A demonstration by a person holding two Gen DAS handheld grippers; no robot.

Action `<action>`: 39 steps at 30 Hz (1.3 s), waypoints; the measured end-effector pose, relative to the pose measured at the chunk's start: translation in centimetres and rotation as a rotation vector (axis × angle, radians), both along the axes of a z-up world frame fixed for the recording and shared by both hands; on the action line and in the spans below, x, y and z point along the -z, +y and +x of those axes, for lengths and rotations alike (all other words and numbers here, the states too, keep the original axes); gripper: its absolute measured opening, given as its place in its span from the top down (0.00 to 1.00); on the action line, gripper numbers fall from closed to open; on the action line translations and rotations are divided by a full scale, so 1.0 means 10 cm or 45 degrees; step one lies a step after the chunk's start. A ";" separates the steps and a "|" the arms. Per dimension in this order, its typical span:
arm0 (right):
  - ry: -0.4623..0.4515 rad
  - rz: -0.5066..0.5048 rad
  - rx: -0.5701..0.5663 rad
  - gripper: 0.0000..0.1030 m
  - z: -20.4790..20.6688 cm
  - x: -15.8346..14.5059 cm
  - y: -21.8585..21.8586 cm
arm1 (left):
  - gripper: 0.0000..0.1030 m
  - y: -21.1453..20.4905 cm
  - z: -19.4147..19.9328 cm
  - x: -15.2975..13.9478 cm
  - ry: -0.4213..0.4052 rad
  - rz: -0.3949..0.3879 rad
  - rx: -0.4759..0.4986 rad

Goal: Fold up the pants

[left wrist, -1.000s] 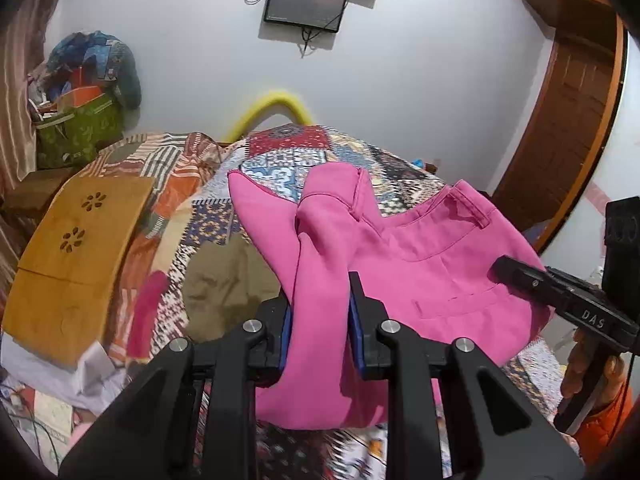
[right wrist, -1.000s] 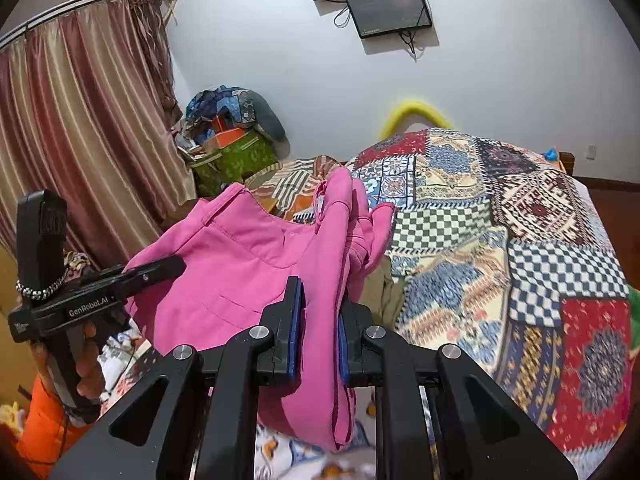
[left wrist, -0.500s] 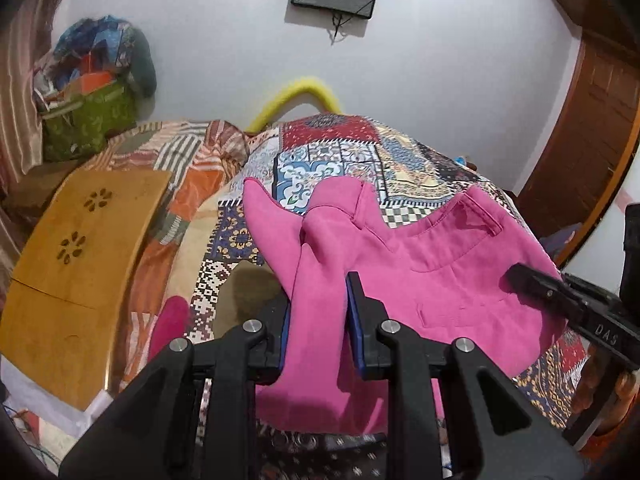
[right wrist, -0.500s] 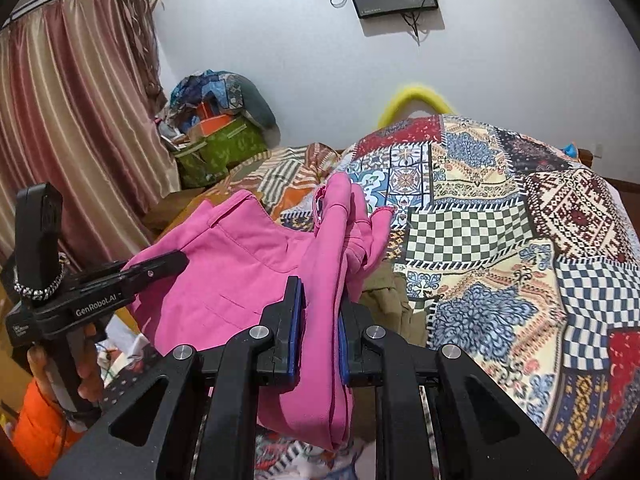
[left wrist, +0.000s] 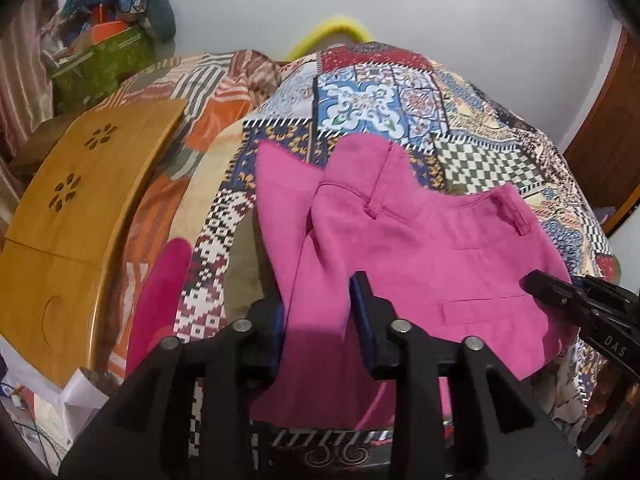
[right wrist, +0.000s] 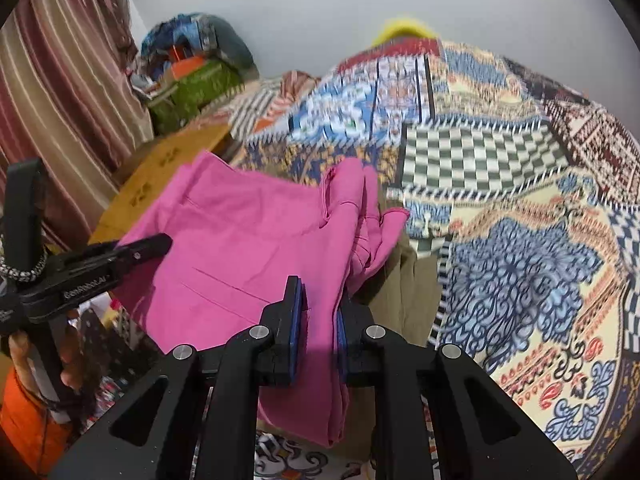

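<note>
The pink pants (left wrist: 420,248) hang between my two grippers above a patchwork bedspread (left wrist: 380,96). The waistband with belt loops points toward the far wall. My left gripper (left wrist: 320,300) is shut on one bunched edge of the pants. My right gripper (right wrist: 318,304) is shut on the other edge of the pants (right wrist: 248,240). Each gripper shows in the other's view: the right one (left wrist: 580,308) at the right, the left one (right wrist: 100,260) at the left. A folded flap of the pink cloth sticks out beyond each grip.
A wooden lap table (left wrist: 80,200) lies on the left of the bed. An olive garment (right wrist: 404,292) lies on the bedspread (right wrist: 500,240) under the pants. A pile of bags and clothes (left wrist: 112,40) stands at the back left by a striped curtain (right wrist: 60,92).
Both grippers have moved forward and tilted down over the bed with the pants still held. The wall screen has slid out of the top of both views.
</note>
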State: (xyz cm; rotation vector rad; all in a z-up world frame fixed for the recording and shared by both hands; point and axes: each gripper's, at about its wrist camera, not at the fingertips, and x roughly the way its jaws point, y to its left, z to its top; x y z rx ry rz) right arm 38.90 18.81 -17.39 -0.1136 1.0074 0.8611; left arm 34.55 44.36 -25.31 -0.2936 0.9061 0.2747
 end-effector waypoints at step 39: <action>-0.605 0.418 0.056 0.66 -1.69 -2.76 -1.93 | 0.40 -1.84 -2.38 -2.78 -0.646 0.290 0.032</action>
